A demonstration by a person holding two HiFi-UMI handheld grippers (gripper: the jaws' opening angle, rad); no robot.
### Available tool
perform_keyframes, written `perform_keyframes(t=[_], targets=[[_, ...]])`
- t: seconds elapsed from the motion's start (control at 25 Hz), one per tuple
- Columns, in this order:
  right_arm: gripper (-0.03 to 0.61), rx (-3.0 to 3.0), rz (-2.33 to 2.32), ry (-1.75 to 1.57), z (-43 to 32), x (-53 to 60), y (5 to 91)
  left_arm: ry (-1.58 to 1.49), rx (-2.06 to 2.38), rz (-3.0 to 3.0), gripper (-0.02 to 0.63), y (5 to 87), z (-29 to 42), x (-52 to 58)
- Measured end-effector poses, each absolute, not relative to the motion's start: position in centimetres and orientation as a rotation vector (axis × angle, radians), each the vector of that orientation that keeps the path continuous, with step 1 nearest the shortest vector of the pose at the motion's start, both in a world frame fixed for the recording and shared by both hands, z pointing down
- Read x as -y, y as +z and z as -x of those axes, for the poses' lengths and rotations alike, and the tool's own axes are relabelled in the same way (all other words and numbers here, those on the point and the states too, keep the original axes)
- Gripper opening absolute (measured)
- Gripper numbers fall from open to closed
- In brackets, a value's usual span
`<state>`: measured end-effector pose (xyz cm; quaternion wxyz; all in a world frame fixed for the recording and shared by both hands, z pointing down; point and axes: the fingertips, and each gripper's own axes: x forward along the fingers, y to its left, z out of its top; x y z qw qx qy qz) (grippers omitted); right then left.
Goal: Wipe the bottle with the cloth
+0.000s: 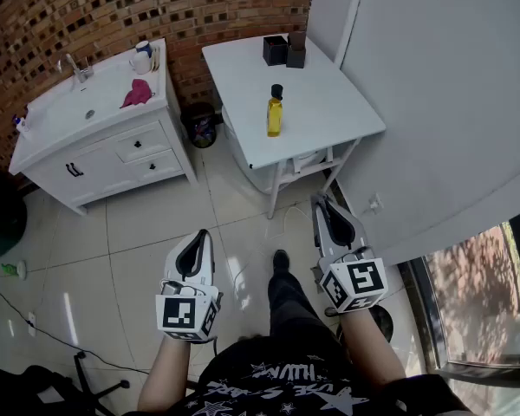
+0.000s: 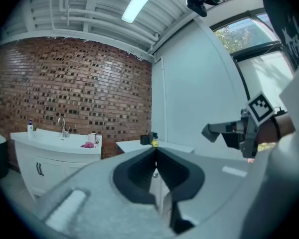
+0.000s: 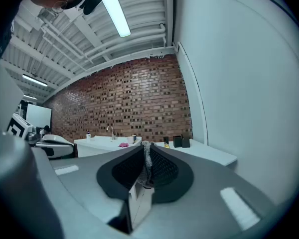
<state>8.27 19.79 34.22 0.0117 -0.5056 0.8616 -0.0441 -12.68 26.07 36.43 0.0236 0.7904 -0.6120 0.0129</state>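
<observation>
A yellow bottle (image 1: 275, 115) with a black cap stands upright on the white table (image 1: 329, 102) against the far wall. A pink cloth (image 1: 137, 94) lies crumpled on the white sink counter (image 1: 61, 115) to the left. Both grippers hang over the tiled floor, well short of the table. My left gripper (image 1: 201, 234) is shut and empty. My right gripper (image 1: 319, 199) is also shut, with nothing in it. The left gripper view shows the bottle (image 2: 154, 142) just past the closed jaw tips and the cloth (image 2: 88, 145) to its left. In the right gripper view the cloth (image 3: 123, 145) and the bottle (image 3: 166, 145) are small.
Two black boxes (image 1: 284, 50) stand at the table's far edge. A white cup (image 1: 141, 59) and a faucet (image 1: 76, 68) are on the sink counter. A dark bin (image 1: 199, 124) sits between cabinet and table. A cable (image 1: 35, 319) runs over the floor at left. My foot (image 1: 280, 263) is between the grippers.
</observation>
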Motion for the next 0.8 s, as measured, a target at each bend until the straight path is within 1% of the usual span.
perform_keyframes(t=[0.44, 0.6, 0.8], targets=[[0.038, -2.83, 1.41, -0.085, -6.1, -1.5, 33.9, 0.064, 1.85, -2.484, 0.005, 36.8, 10.0, -9.2], [0.038, -2.95, 1.323, -0.029, -4.3, 3.5, 33.2, 0.054, 1.887, -2.438, 0.005, 35.7, 10.5, -3.9], [0.038, -3.02, 1.291, -0.007, -1.8, 7.1, 33.4, 0.066, 1.876, -2.456, 0.005, 36.5, 12.1, -0.9]])
